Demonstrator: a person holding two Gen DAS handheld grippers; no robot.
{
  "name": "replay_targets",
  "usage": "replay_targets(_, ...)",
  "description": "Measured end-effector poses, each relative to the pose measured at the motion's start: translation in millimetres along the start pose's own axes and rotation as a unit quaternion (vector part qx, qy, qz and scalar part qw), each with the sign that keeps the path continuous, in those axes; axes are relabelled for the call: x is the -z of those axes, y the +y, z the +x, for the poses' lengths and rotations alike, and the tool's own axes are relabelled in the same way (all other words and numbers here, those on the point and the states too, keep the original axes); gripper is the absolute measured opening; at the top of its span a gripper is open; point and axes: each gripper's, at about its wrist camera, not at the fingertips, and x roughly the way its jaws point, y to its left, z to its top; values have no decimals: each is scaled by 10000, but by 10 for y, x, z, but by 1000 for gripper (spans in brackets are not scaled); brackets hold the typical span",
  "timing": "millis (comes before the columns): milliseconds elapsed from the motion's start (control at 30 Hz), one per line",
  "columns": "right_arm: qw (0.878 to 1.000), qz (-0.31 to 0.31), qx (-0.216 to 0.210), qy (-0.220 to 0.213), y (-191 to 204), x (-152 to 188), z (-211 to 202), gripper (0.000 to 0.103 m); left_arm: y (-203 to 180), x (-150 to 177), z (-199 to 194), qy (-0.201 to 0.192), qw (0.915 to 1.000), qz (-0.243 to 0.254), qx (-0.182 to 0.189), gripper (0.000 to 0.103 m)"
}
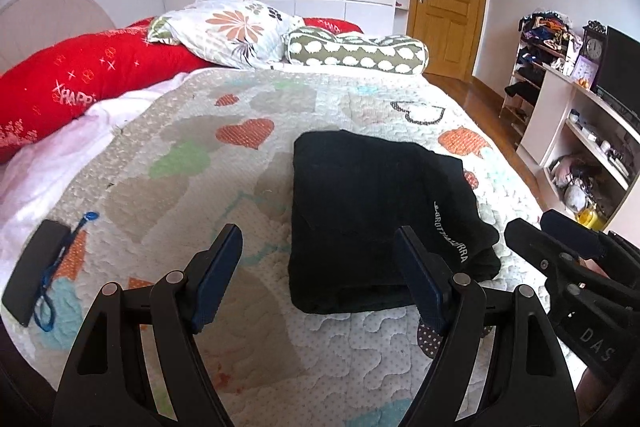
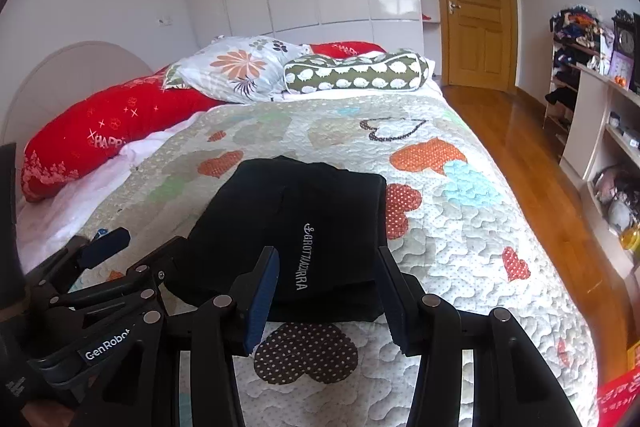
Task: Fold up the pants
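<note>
Bedroom, bed with heart-patterned quilt (image 1: 192, 163). Black pants (image 1: 372, 211), folded into a compact stack, are laid near the quilt's near edge. Left gripper (image 1: 320, 275) and right gripper (image 2: 326, 291) are held wide apart, empty, just short of the pants.

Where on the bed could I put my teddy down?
Bare quilt lies right of the folded black pants, and between them and the pillows. The near edge is crowded by both open hand-held grippers, left and right.
</note>
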Motion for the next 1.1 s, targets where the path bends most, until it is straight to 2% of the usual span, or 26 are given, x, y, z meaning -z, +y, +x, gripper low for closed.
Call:
replay_targets(333, 9998, 60, -60, -185, 7, -37, -130, 47, 14, -33, -140, -237, 9995, 64, -219, 79)
replay_targets(1100, 9999, 100, -55, -93, -32, -10, -87, 48, -53, -10, -128, -198, 9993, 210, -236, 79)
